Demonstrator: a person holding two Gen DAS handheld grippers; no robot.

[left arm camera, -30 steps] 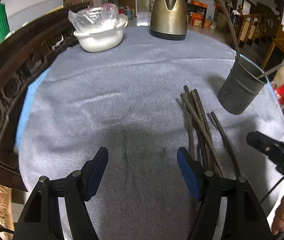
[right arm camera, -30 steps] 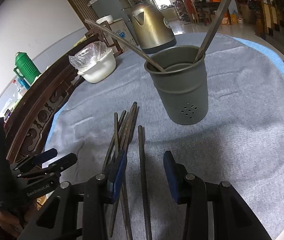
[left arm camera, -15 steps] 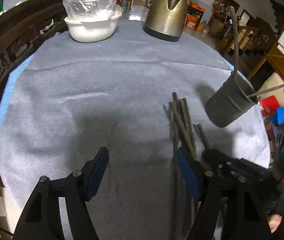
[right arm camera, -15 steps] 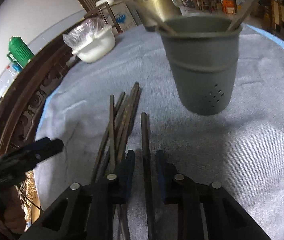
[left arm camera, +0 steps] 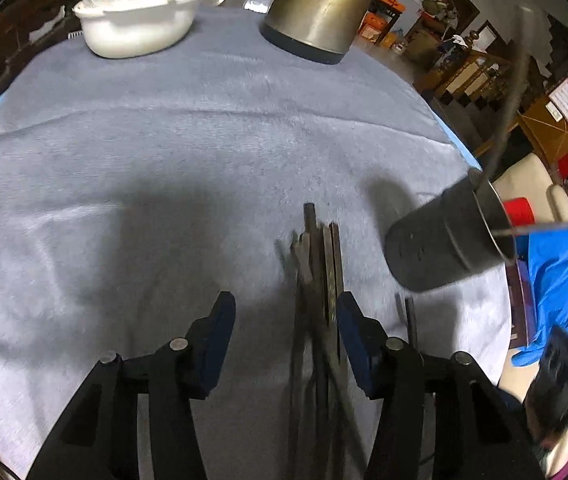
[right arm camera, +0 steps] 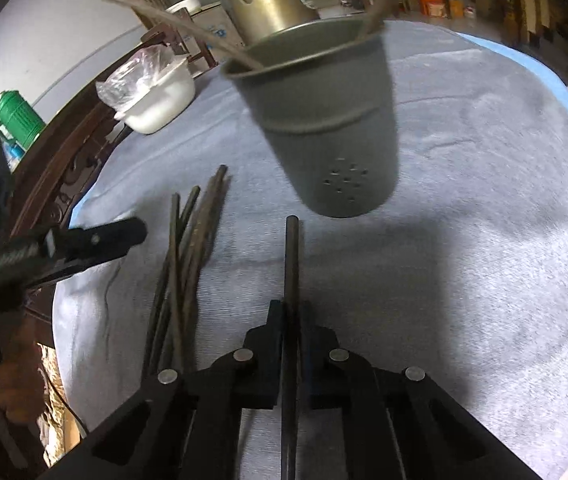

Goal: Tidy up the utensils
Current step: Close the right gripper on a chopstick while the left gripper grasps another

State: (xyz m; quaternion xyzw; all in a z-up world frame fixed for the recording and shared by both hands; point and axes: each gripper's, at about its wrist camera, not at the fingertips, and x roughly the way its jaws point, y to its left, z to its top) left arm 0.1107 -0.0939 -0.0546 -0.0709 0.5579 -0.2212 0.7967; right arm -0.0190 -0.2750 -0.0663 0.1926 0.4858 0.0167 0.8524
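Note:
A grey metal utensil cup (right arm camera: pixel 323 120) holding two chopsticks stands on the grey cloth; it also shows in the left wrist view (left arm camera: pixel 443 240). My right gripper (right arm camera: pixel 291 312) is shut on a single dark chopstick (right arm camera: pixel 291 256) that points at the cup's base. A bundle of several dark chopsticks (right arm camera: pixel 188 248) lies to its left on the cloth. My left gripper (left arm camera: pixel 284 320) is open, low over the cloth, with the bundle (left arm camera: pixel 319 264) lying between its jaws close to the right finger.
A brass-coloured kettle (left arm camera: pixel 319 4) and a white bowl with a plastic bag (left arm camera: pixel 136 12) stand at the far side of the round table. A dark carved wooden chair back (right arm camera: pixel 60 160) runs along the left edge. A green flask (right arm camera: pixel 16 120) is behind it.
My right gripper has closed on the single chopstick. My left gripper has moved right and forward so the bundle now lies between its jaws.

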